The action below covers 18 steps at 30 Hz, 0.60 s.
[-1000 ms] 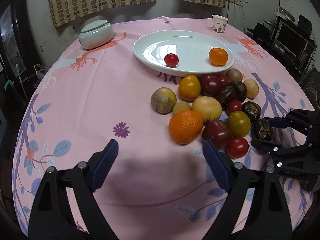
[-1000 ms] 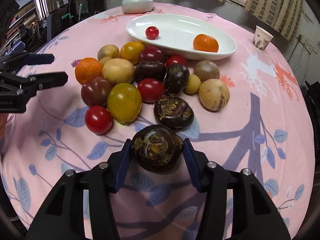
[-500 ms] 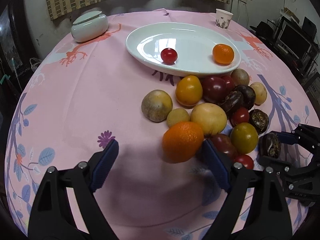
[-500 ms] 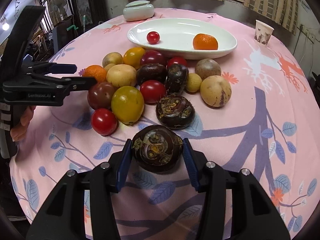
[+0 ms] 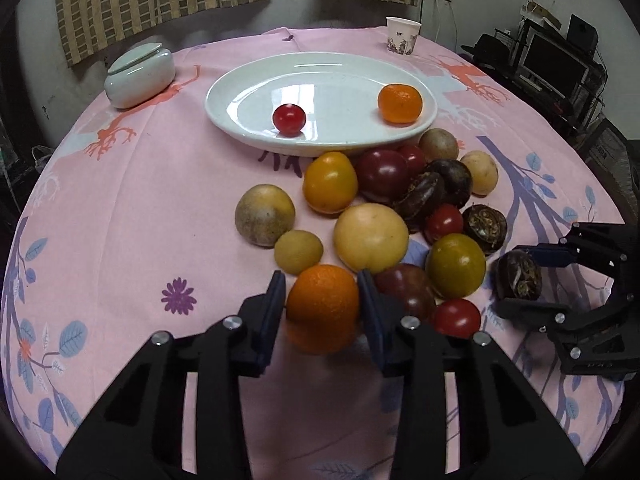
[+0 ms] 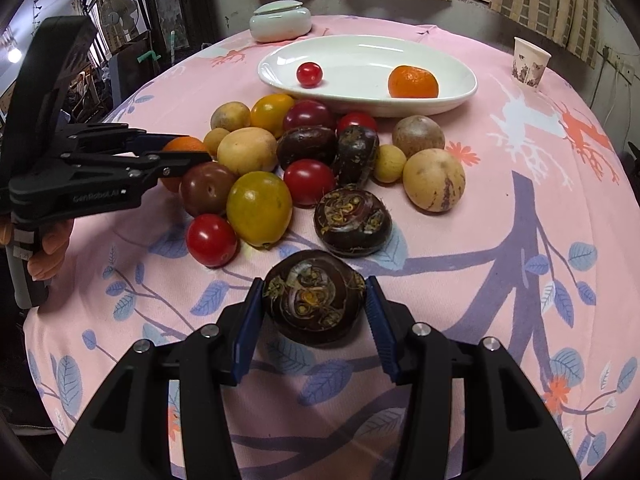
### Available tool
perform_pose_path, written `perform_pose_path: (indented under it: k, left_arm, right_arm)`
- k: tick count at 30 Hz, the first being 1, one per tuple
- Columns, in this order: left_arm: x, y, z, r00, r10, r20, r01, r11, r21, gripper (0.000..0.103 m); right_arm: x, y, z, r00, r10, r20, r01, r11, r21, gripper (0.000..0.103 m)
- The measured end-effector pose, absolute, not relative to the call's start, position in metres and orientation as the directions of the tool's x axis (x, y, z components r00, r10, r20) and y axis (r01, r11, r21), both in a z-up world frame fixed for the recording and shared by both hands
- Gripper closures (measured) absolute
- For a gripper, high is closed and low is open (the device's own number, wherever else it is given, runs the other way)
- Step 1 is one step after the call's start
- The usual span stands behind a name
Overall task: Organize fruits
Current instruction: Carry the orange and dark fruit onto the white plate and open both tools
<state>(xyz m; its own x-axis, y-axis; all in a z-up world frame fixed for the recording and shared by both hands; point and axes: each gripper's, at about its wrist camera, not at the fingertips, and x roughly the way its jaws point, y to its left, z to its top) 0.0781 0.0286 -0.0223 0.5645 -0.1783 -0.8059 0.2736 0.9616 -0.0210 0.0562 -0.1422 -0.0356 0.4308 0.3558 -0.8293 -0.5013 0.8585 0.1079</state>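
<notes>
My left gripper [image 5: 322, 300] is shut on an orange [image 5: 322, 307] at the near edge of a pile of fruits [image 5: 370, 238] on the pink cloth. My right gripper [image 6: 314, 306] is shut on a dark purple-brown fruit [image 6: 314, 296], seen also in the left wrist view [image 5: 518, 275]. The left gripper shows in the right wrist view [image 6: 176, 152] with the orange [image 6: 182, 145] between its fingers. A white oval plate [image 5: 248, 92] behind the pile holds a cherry tomato [image 5: 289, 119] and a small orange [image 5: 399, 103].
A pale green lidded jar [image 5: 140, 74] stands far left. A paper cup [image 5: 402, 35] stands far right of the plate. The pink tablecloth [image 5: 120, 208] covers a round table whose edges fall away on all sides.
My left gripper has moved forward to the pile and closed on the orange. My right gripper still holds the dark fruit and has barely moved.
</notes>
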Motion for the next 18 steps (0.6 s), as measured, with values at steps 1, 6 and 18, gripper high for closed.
perform_pose_path:
  k: [1,6,18]
  left_arm:
    - [0.076,0.029,-0.024,0.559,-0.171,-0.811,0.268,0.963,-0.018,0.058]
    - [0.071,0.043,-0.034,0.526,-0.164,-0.835,0.212,0.976,-0.058,0.049]
    - [0.061,0.041,-0.021,0.575,-0.157,-0.803,0.219,0.975,-0.034,0.067]
  right_arm:
    - [0.056,-0.142,-0.036,0.431,0.356,-0.829,-0.501,0.859,0.108,0.052]
    - [0.056,-0.142,-0.036,0.433,0.353,-0.829,-0.502,0.859,0.103,0.052]
    - [0.056,-0.153,-0.022,0.478,0.361,-0.801,-0.472,0.874,0.112,0.053]
